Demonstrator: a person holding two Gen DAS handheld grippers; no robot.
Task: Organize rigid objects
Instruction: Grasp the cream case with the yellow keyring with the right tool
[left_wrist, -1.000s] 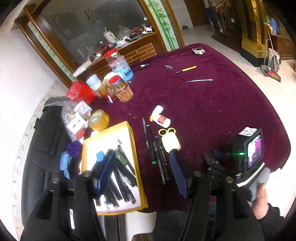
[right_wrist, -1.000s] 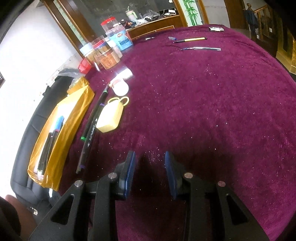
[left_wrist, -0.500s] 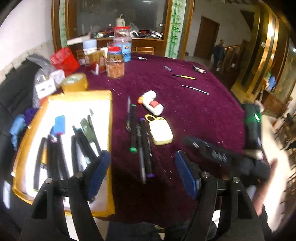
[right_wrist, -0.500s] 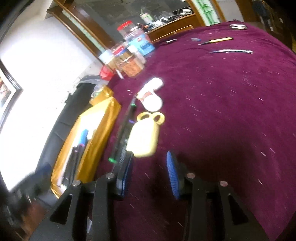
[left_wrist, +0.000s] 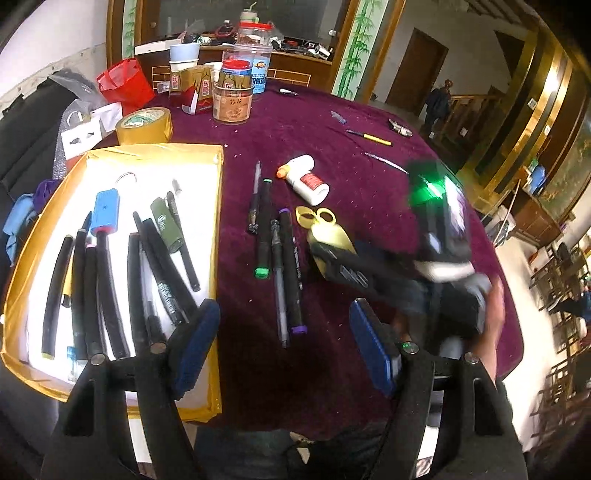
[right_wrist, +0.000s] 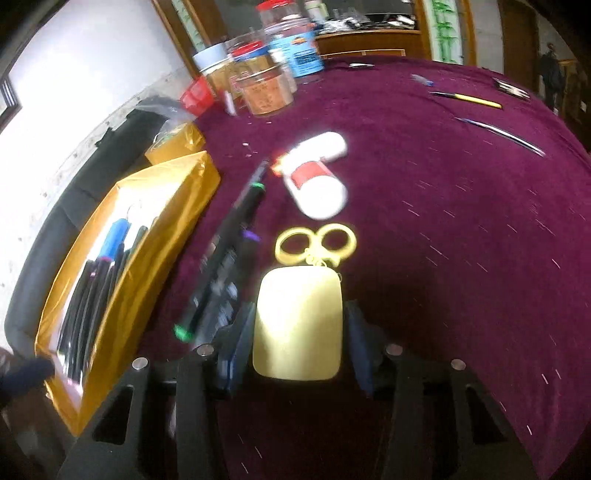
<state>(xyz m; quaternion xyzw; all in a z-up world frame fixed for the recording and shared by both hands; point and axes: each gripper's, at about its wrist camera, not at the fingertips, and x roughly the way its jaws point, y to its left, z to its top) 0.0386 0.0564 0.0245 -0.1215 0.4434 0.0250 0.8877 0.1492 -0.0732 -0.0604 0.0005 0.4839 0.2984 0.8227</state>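
Small yellow scissors in a yellow sheath lie on the purple tablecloth, ring handles pointing away. My right gripper straddles the sheath; its jaws are opening and the pads stand just off its sides. In the left wrist view that gripper is a dark blur over the scissors. My left gripper hangs wide open above the near ends of a green-capped marker, a purple-capped marker and a grey pen, holding nothing. A gold-rimmed tray to the left holds several dark pens.
A white glue bottle lies beyond the scissors. A tape roll, jars and a red bag crowd the far left. A yellow pen and a thin metal tool lie far right. A black chair borders the tray.
The left view has rolled level and dropped closer to the table. My right gripper slid left onto the yellow sheath, and its jaws widened around it.
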